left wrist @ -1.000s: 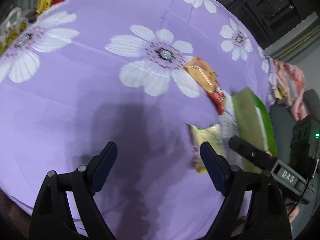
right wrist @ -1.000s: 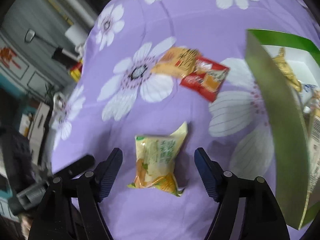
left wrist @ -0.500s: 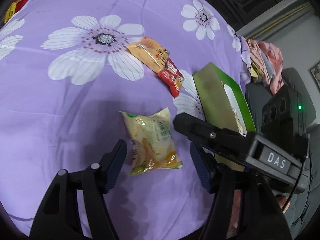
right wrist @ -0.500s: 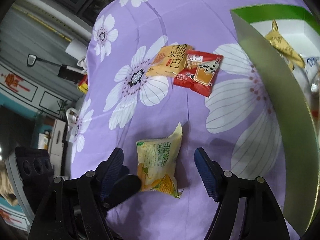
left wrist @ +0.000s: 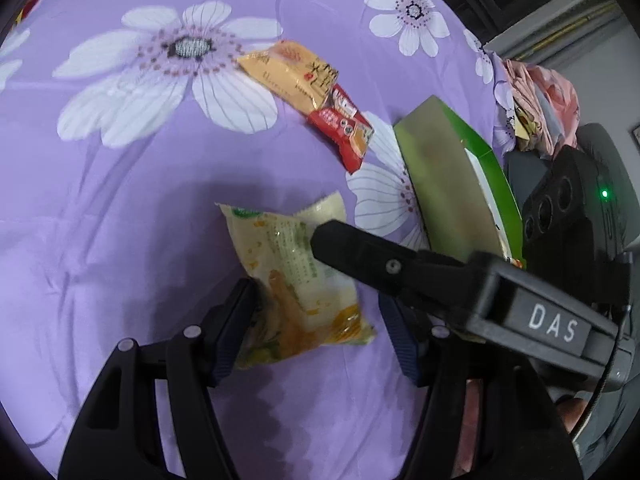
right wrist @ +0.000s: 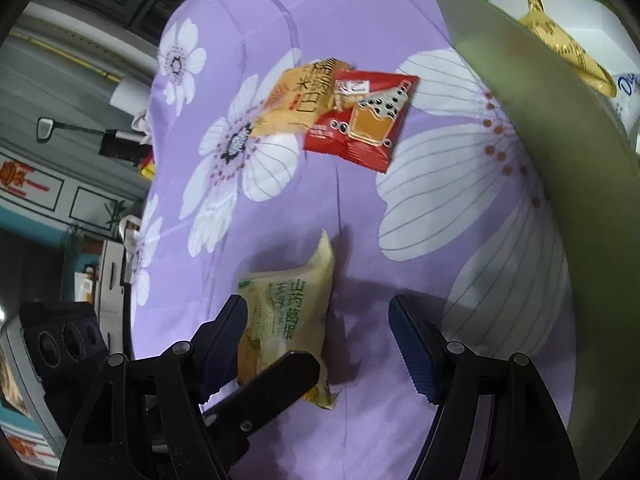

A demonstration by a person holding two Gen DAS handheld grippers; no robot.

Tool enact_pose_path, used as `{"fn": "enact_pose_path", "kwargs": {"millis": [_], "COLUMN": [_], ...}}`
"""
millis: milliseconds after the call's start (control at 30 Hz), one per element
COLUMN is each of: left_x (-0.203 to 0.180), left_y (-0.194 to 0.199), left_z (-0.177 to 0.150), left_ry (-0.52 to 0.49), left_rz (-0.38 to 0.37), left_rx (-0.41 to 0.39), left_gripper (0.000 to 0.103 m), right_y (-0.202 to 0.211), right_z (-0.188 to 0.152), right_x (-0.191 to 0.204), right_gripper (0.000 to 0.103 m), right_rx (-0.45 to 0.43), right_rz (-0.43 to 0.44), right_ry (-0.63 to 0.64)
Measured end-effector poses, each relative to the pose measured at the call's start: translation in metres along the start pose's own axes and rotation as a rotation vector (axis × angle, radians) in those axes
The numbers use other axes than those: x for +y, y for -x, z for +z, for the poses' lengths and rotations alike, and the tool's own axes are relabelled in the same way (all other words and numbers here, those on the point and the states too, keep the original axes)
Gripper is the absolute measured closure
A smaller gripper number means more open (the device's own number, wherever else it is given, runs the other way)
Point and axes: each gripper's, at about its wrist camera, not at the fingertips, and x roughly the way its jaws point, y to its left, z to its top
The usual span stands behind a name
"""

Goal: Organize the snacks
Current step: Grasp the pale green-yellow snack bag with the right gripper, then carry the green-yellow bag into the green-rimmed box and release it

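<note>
A pale yellow snack packet [left wrist: 288, 272] [right wrist: 288, 312] lies on the purple flowered cloth [left wrist: 120, 200]. My left gripper [left wrist: 320, 320] straddles its near end. The left pad touches the packet's edge and the right pad stands just clear, so the jaws are open. My right gripper [right wrist: 320, 328] hangs open over the same packet, which lies by its left finger. One right finger [left wrist: 360, 248] crosses above the packet in the left wrist view. An orange packet [left wrist: 292, 72] [right wrist: 296, 100] and a red packet [left wrist: 344, 124] [right wrist: 360, 120] overlap farther back. A green box [left wrist: 448, 192] [right wrist: 540, 128] stands to the right.
The green box holds a gold-wrapped snack [right wrist: 560, 52] and other packets. A pink bundle of cloth [left wrist: 540, 96] lies past the cloth's right edge. Beyond the left edge the right wrist view shows a white roll [right wrist: 128, 92] and cabinets [right wrist: 92, 208].
My left gripper has swung right and forward until the yellow packet lies between its fingers, and its jaws have narrowed. The right gripper has sunk a little closer to the packet, still equally wide.
</note>
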Motion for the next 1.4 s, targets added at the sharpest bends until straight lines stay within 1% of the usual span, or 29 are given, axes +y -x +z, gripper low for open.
{"fn": "enact_pose_path", "kwargs": {"millis": [33, 267, 300, 333, 400, 433, 467, 500, 533, 600, 667, 733, 900, 1100, 1267, 1400], "left_x": [0.003, 0.007, 0.007, 0.007, 0.009, 0.009, 0.008, 0.005, 0.001, -0.006, -0.01, -0.016, -0.037, -0.07, -0.096, -0.12], "left_y": [-0.001, 0.002, 0.002, 0.002, 0.001, 0.0, 0.0, 0.001, 0.003, 0.007, 0.01, 0.017, 0.036, 0.047, 0.049, 0.04], "left_z": [0.0, -0.005, -0.005, -0.006, -0.007, -0.007, -0.008, -0.01, -0.011, -0.011, -0.011, -0.01, -0.008, -0.004, 0.0, 0.002], "left_ry": [0.011, 0.004, 0.001, 0.003, 0.023, 0.035, 0.034, 0.017, 0.0, -0.044, -0.063, -0.089, -0.15, -0.226, -0.3, -0.35], "left_rz": [-0.021, -0.046, -0.045, -0.047, -0.082, -0.109, -0.131, -0.142, -0.126, -0.09, -0.083, -0.08, -0.09, -0.111, -0.141, -0.175], "left_rx": [0.004, -0.018, -0.024, -0.028, -0.011, -0.002, -0.001, -0.013, -0.03, -0.059, -0.072, -0.097, -0.163, -0.211, -0.218, -0.205], "left_gripper": [0.04, 0.041, 0.043, 0.049, 0.057, 0.062, 0.066, 0.07, 0.071, 0.072, 0.072, 0.072, 0.072, 0.072, 0.072, 0.072], "right_y": [0.0, -0.002, -0.002, -0.003, -0.006, -0.006, -0.005, -0.007, -0.008, -0.008, -0.005, 0.002, 0.033, 0.07, 0.101, 0.125], "right_z": [0.0, -0.001, -0.002, -0.002, -0.003, -0.003, -0.003, -0.004, -0.005, -0.005, -0.005, -0.005, -0.004, -0.005, -0.003, 0.0], "right_x": [0.0, 0.003, 0.003, 0.004, 0.004, 0.004, 0.005, 0.006, 0.005, 0.005, 0.006, 0.01, 0.021, 0.022, 0.015, -0.001], "right_gripper": [0.028, 0.028, 0.028, 0.028, 0.028, 0.03, 0.034, 0.043, 0.047, 0.051, 0.051, 0.051, 0.051, 0.051, 0.051, 0.051], "right_rx": [-0.002, -0.009, -0.009, -0.009, -0.017, -0.017, -0.015, 0.0, 0.019, 0.021, 0.012, -0.009, -0.1, -0.198, -0.28, -0.341], "right_rz": [-0.001, -0.009, -0.007, -0.009, 0.009, 0.015, 0.02, 0.042, 0.061, 0.069, 0.074, 0.089, 0.121, 0.139, 0.14, 0.123], "right_ry": [0.007, 0.045, 0.05, 0.052, 0.056, 0.058, 0.063, 0.066, 0.054, 0.056, 0.057, 0.067, 0.096, 0.102, 0.086, 0.064]}}
